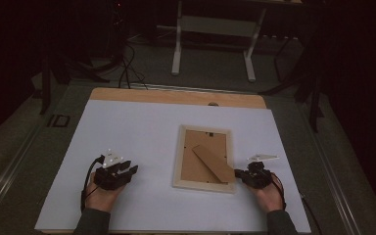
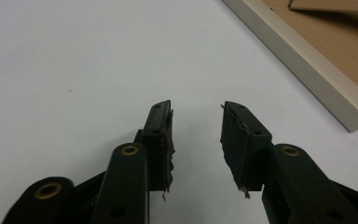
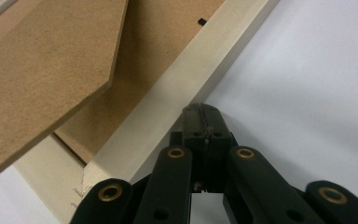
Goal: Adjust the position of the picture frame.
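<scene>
Just one wooden picture frame (image 1: 205, 159) lying face down, one fold-out stand (image 1: 213, 163) on its back, two grippers, one white table (image 1: 127, 132).

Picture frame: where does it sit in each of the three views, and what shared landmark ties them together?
High view: picture frame lies back-up, right of centre on the white sheet.
Left gripper view: its pale corner, upper right.
Right gripper view: a diagonal rail, upper left.
Shared landmark: the brown stand on its back.

White sheet (image 1: 142, 142) over a wooden tabletop (image 1: 176, 95) — behind it, a white-legged stand (image 1: 213, 44) and floor cables (image 1: 127, 68).
</scene>
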`<act>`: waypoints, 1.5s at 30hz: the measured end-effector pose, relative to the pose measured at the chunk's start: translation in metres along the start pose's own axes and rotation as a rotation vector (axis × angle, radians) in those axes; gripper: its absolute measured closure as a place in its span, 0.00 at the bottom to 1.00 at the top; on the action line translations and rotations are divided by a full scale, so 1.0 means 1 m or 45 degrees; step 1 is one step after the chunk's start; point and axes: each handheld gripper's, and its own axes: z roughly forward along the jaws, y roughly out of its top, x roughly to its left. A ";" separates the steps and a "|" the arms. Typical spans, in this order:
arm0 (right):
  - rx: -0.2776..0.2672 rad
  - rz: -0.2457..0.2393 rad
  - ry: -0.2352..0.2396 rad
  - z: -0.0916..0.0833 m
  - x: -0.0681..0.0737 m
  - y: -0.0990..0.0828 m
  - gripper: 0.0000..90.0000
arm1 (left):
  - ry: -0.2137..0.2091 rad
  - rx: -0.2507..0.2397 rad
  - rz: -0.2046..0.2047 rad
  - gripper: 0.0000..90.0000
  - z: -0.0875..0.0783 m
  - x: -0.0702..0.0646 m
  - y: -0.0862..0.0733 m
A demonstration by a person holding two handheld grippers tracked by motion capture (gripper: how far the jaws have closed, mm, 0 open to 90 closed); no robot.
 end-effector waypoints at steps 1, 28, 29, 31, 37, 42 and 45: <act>0.000 -0.008 -0.001 0.000 0.001 0.000 1.00 | -0.001 0.002 0.001 0.71 0.001 -0.001 0.000; 0.011 -0.129 0.029 0.014 0.030 0.009 1.00 | -0.076 0.021 0.088 0.83 0.009 -0.014 0.000; 0.012 -0.128 0.031 0.014 0.031 0.009 1.00 | -0.078 0.025 0.094 0.84 0.009 -0.014 0.000; 0.014 -0.132 0.041 0.015 0.033 0.009 1.00 | -0.081 0.027 0.102 0.89 0.011 -0.015 0.000; 0.017 -0.146 0.051 0.017 0.038 0.011 1.00 | -0.099 0.026 0.126 1.00 0.012 -0.018 0.001; 0.022 -0.168 0.061 0.019 0.043 0.012 1.00 | -0.120 0.023 0.112 1.00 0.013 -0.018 0.001; 0.023 -0.186 0.071 0.022 0.047 0.013 1.00 | -0.127 0.028 0.113 1.00 0.014 -0.017 0.000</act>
